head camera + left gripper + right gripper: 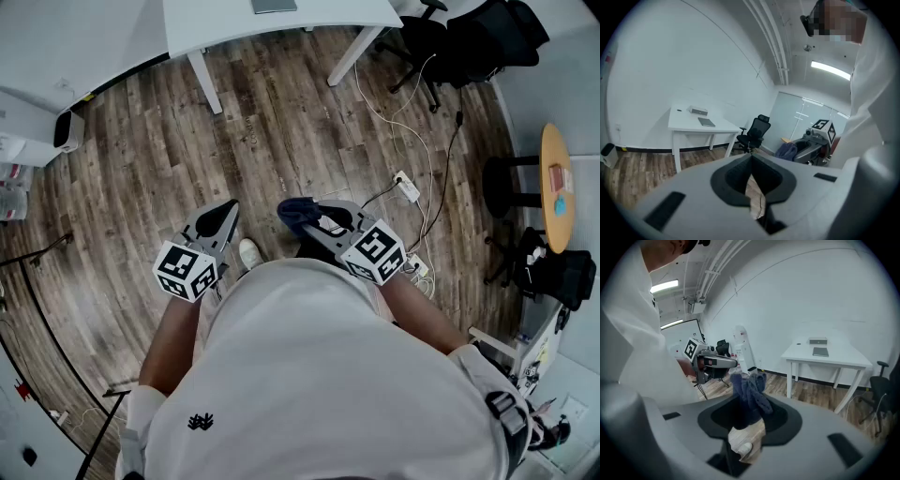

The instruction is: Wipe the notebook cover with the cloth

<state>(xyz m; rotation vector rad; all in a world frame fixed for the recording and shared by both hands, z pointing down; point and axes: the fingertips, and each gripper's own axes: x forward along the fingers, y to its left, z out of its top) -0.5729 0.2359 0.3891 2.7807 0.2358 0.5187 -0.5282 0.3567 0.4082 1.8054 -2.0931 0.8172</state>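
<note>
**Cloth (749,392) gripped, notebook (821,351) across the room**

Nearest, at the person's waist, the right gripper (314,214) is clamped tight on the bunched blue cloth, carried ready for wiping. Beside it the left gripper (228,211) has its jaws pressed together on nothing, probably spare to steady the book. Far off, the notebook lies flat on a white table (843,363), well out of reach. Wiping has not begun.

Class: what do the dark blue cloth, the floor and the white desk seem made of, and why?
Dark blue cloth: soft fuzzy fabric, maybe microfibre; it bunches limply.
Brown plank floor: wood or wood-look laminate; grain, seams.
White desk: smooth matt board, perhaps painted or laminated.
</note>
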